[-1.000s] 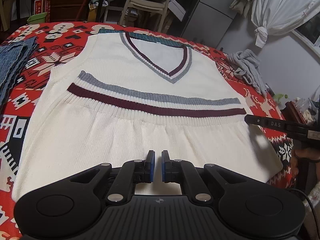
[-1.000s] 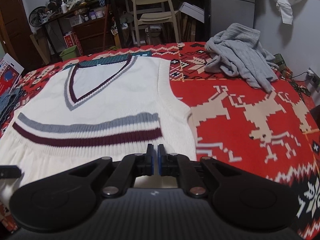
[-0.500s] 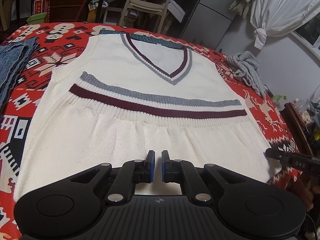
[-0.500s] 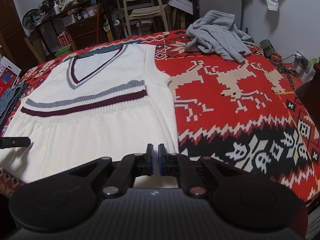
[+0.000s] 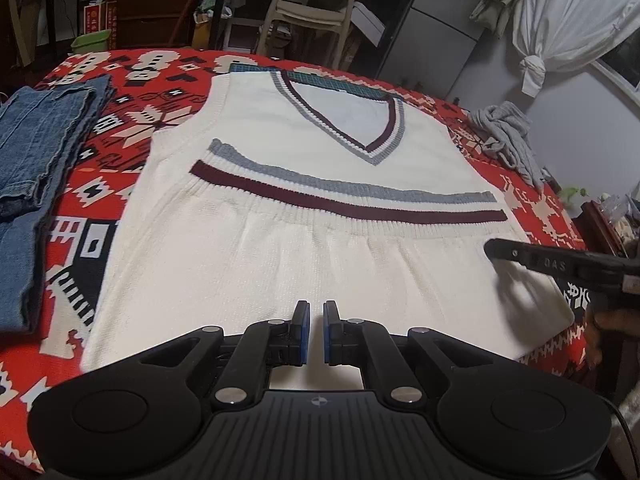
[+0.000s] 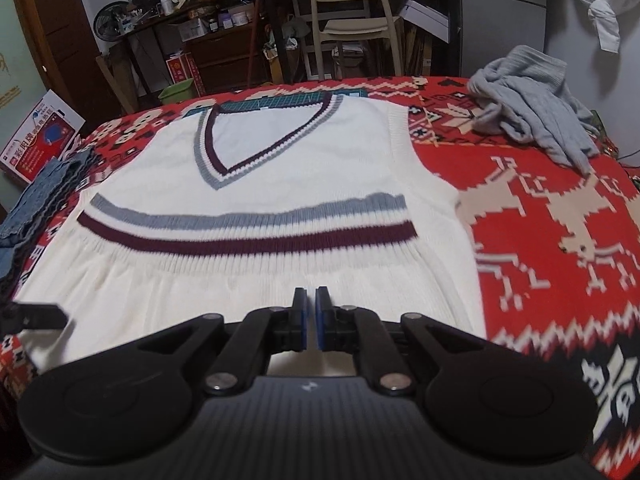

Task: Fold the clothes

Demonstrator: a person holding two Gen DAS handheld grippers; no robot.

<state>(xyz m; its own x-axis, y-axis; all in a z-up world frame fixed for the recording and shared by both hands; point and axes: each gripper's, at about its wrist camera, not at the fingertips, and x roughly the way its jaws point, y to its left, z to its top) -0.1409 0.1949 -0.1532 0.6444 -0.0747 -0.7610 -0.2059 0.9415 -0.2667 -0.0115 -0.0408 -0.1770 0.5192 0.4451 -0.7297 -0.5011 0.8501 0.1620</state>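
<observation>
A white knit vest (image 5: pixel 280 264) with a grey and maroon V-neck lies flat on the red patterned cloth, its striped hem folded up across the chest (image 6: pixel 248 232). My left gripper (image 5: pixel 316 330) hovers shut over the vest's near edge, holding nothing. My right gripper (image 6: pixel 311 318) is also shut and empty above the near edge, toward the vest's right side. From the left wrist view the right gripper's finger (image 5: pixel 560 266) reaches in over the vest's right corner. In the right wrist view the left gripper's fingertip (image 6: pixel 36 316) shows at the left edge.
Folded blue jeans (image 5: pixel 36 168) lie left of the vest. A crumpled grey garment (image 6: pixel 536 100) sits at the far right of the red patterned cloth (image 6: pixel 560 208). A pale chair (image 6: pixel 352 20) and cluttered shelves stand beyond the table.
The right gripper pulled back toward the table's near right edge, then came forward again over the vest. The left gripper shifted slightly, bringing more of the jeans into view. Both stayed shut.
</observation>
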